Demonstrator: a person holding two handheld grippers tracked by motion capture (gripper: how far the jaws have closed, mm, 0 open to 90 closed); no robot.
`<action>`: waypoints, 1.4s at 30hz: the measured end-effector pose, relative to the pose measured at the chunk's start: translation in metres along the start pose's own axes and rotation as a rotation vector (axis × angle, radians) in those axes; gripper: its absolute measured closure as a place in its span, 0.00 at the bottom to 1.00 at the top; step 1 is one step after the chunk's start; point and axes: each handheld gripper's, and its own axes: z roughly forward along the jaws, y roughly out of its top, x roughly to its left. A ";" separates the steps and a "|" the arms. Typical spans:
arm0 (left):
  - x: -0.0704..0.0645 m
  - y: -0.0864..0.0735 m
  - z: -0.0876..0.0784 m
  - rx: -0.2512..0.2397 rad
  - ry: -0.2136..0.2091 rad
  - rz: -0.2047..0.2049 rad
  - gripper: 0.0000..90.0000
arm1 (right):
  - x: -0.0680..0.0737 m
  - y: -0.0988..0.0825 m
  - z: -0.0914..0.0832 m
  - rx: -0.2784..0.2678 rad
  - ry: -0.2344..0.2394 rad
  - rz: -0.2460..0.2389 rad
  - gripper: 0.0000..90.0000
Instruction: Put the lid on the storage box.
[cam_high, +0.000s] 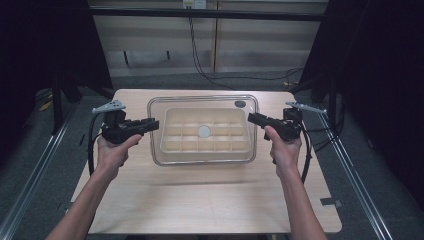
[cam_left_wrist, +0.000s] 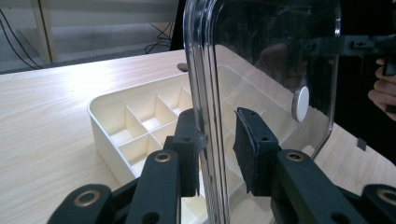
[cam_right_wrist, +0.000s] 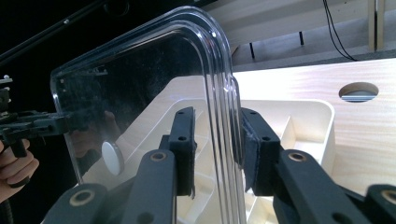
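Observation:
A clear plastic lid (cam_high: 200, 98) with a white round knob (cam_high: 204, 131) at its middle hangs level just above a cream box (cam_high: 172, 145) divided into several compartments. My left gripper (cam_high: 154, 124) is shut on the lid's left edge, and my right gripper (cam_high: 252, 118) is shut on its right edge. In the left gripper view the lid (cam_left_wrist: 271, 42) runs upright between the jaws of that gripper (cam_left_wrist: 217, 140), with the box (cam_left_wrist: 107, 109) below. The right gripper view has the lid's rim (cam_right_wrist: 224, 70) pinched by the right gripper (cam_right_wrist: 217, 140) over the box (cam_right_wrist: 308, 112).
The box stands on a light wooden table (cam_high: 200, 200). A dark round hole (cam_right_wrist: 358, 92) lies in the tabletop near the box's far right corner. Metal rails (cam_high: 360, 185) run along both sides, and cables (cam_high: 240, 77) lie on the floor behind.

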 end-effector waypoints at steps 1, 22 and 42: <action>0.001 0.001 0.000 -0.007 0.001 -0.001 0.79 | -0.001 0.002 0.001 0.001 -0.001 0.000 0.76; 0.020 0.015 0.031 0.003 0.020 -0.041 0.79 | -0.026 0.015 0.021 -0.001 -0.026 0.027 0.76; 0.046 0.018 0.053 0.033 0.025 -0.079 0.75 | -0.043 0.013 0.046 0.053 -0.043 0.042 0.76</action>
